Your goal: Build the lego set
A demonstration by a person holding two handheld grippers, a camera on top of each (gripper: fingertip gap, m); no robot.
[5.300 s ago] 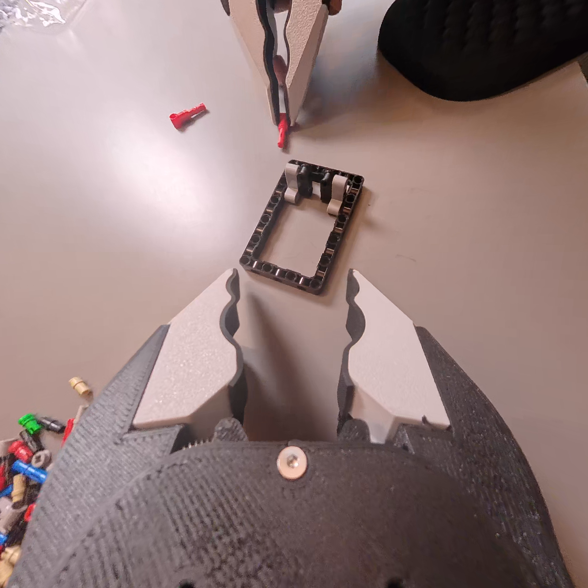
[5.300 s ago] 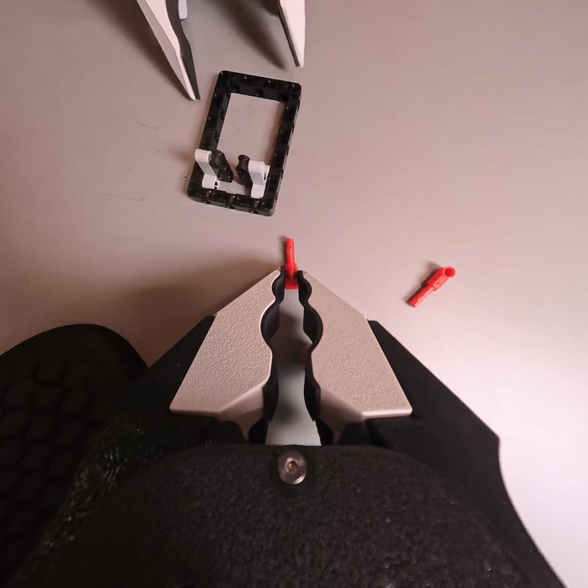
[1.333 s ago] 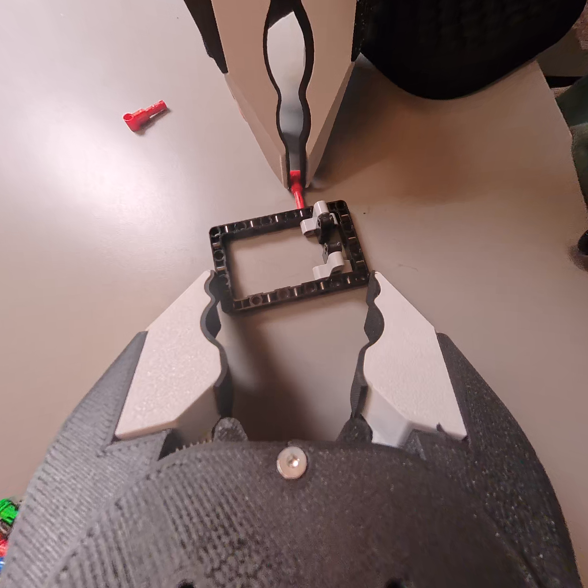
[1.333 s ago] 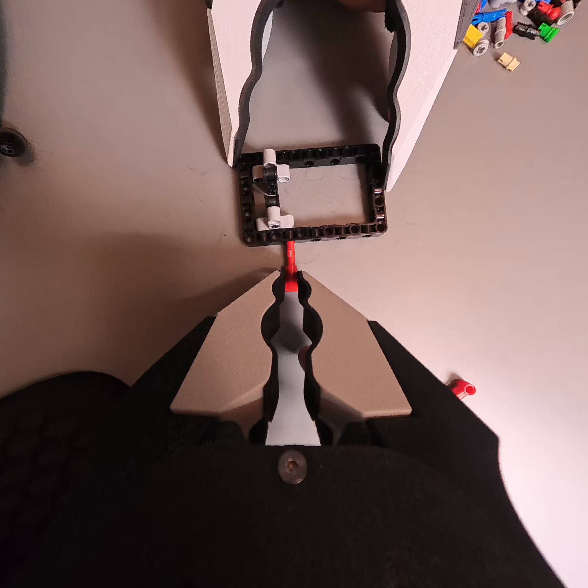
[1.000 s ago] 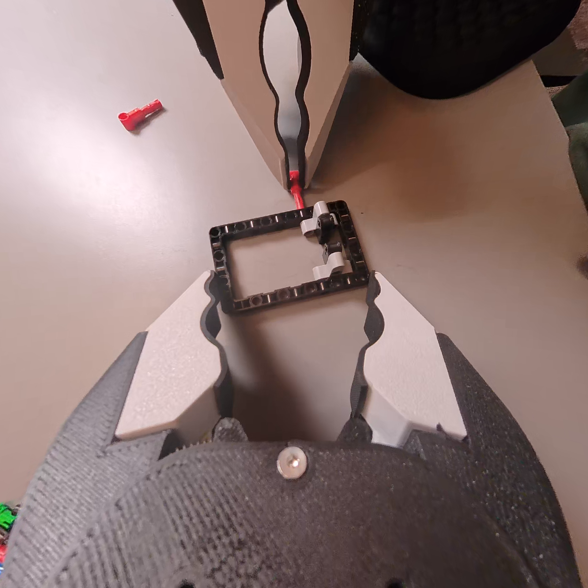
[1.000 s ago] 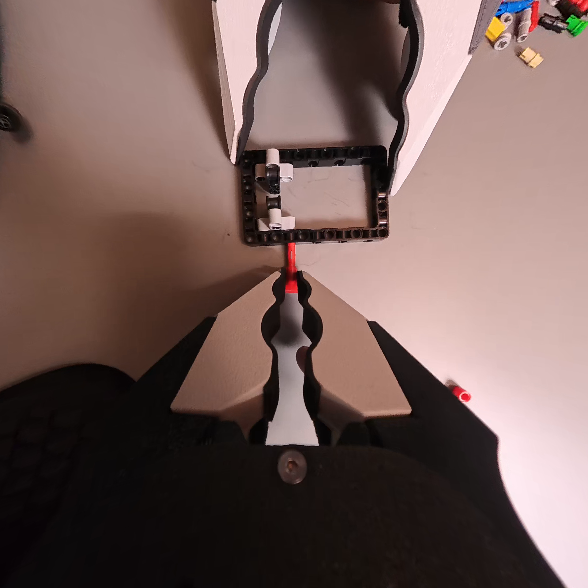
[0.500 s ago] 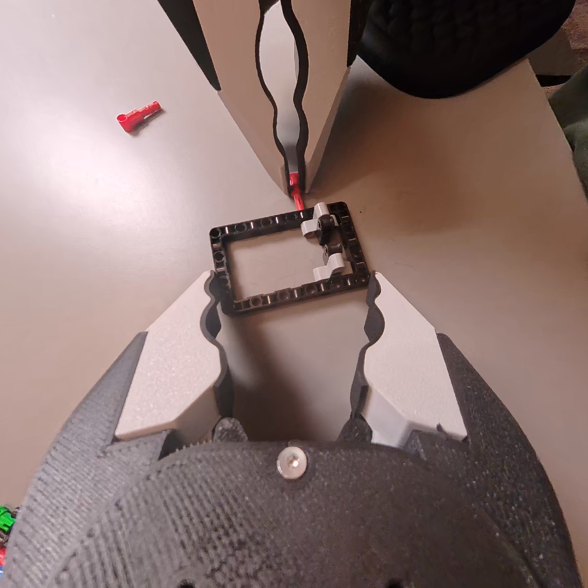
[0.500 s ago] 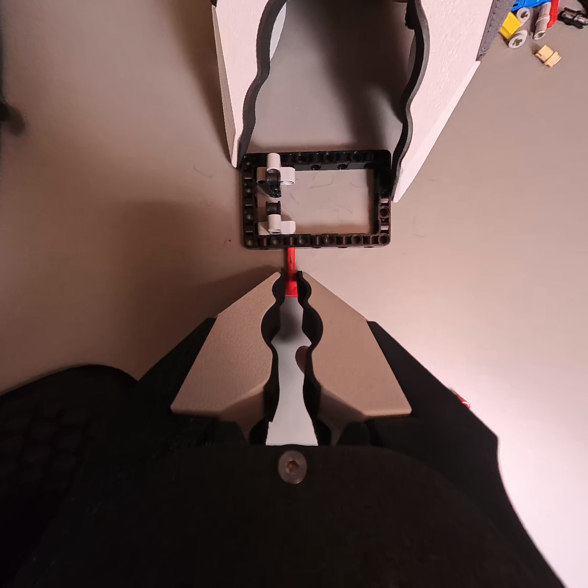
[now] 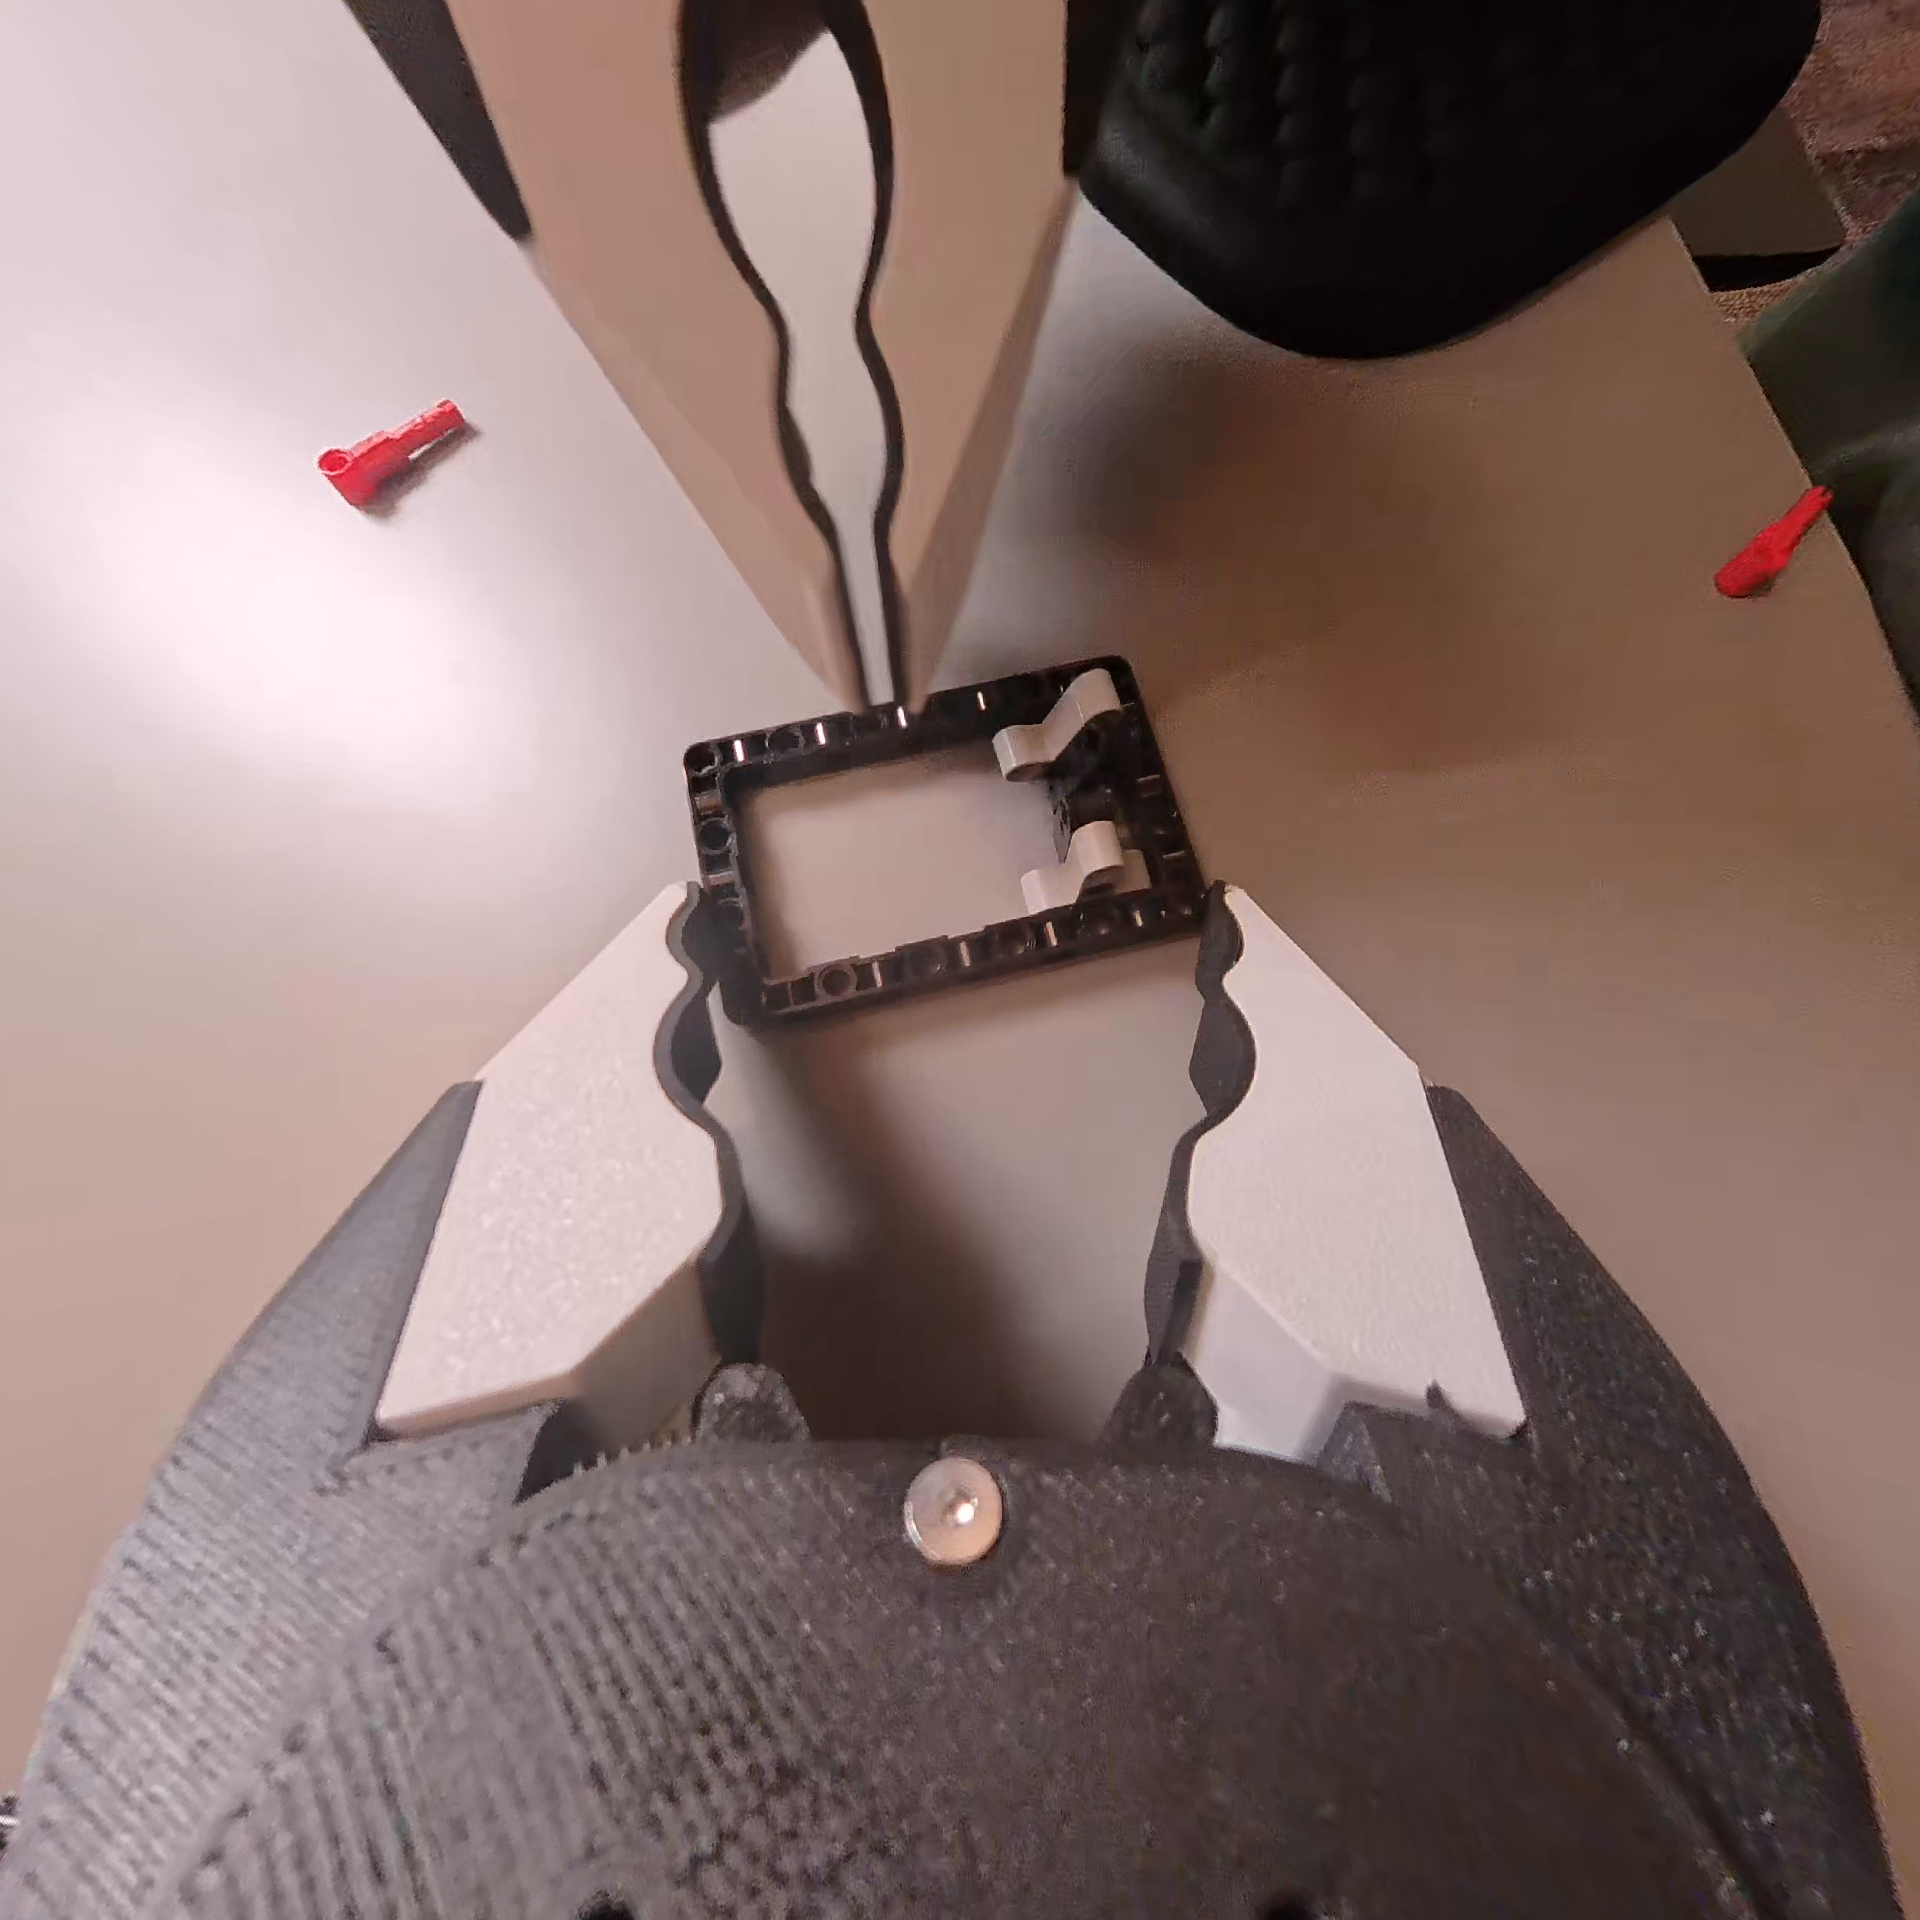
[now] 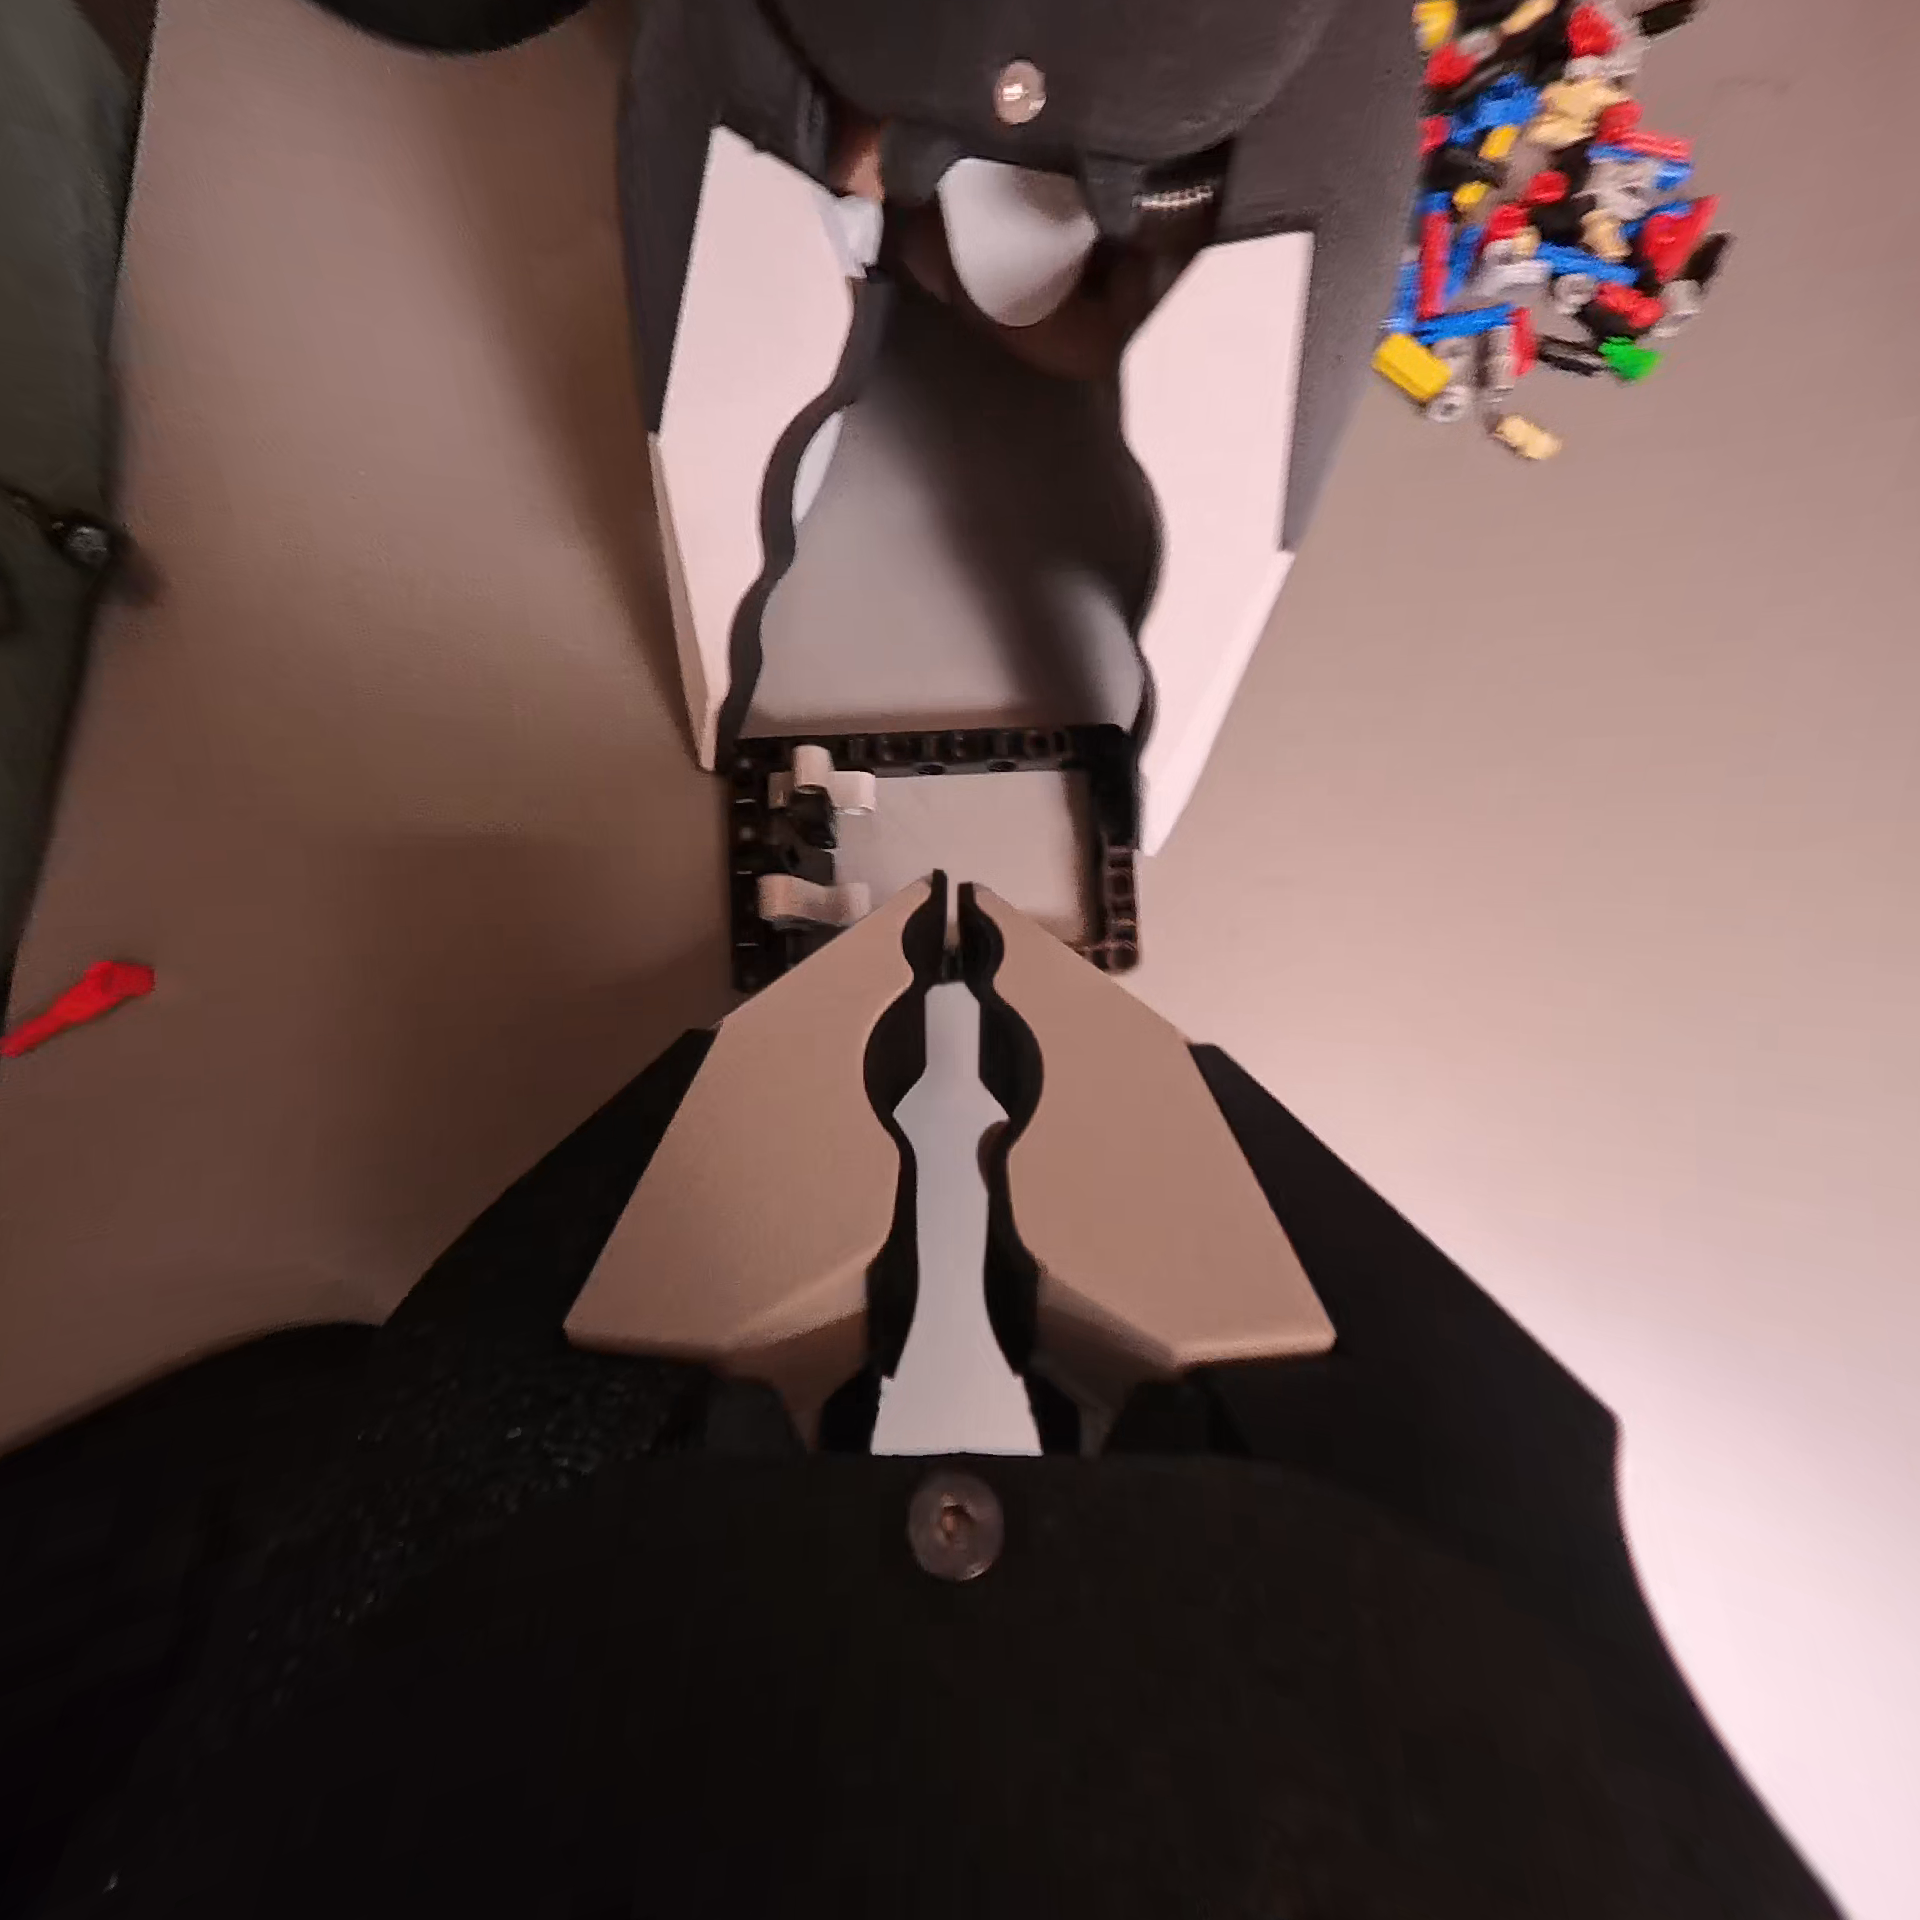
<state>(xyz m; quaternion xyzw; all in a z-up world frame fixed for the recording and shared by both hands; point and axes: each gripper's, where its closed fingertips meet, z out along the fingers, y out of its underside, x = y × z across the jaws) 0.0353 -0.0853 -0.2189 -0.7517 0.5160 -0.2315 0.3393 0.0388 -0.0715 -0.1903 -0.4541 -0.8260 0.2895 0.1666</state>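
Note:
A black rectangular frame with two grey connectors at one end lies on the table; it also shows in the right wrist view. My left gripper is open, its fingertips beside the frame's two short ends. My right gripper is shut with nothing visible between its tips, which rest over the frame's long beam; from the left wrist view its tips touch that beam. One red pin lies loose at the left. Another red pin lies near the table's right edge, also seen in the right wrist view.
A heap of mixed coloured lego parts lies beside my left gripper. A black padded chair part overhangs the far right of the table. The table edge runs close to the second red pin. The grippers are tip to tip, or close to it. From the left gripper's tips to the red pin is close to 12 cm.
My right gripper has pushed forward onto the frame and risen steeper. The red pin it held is gone from its tips; a red pin now lies near the table's right edge. The frame shifted slightly.

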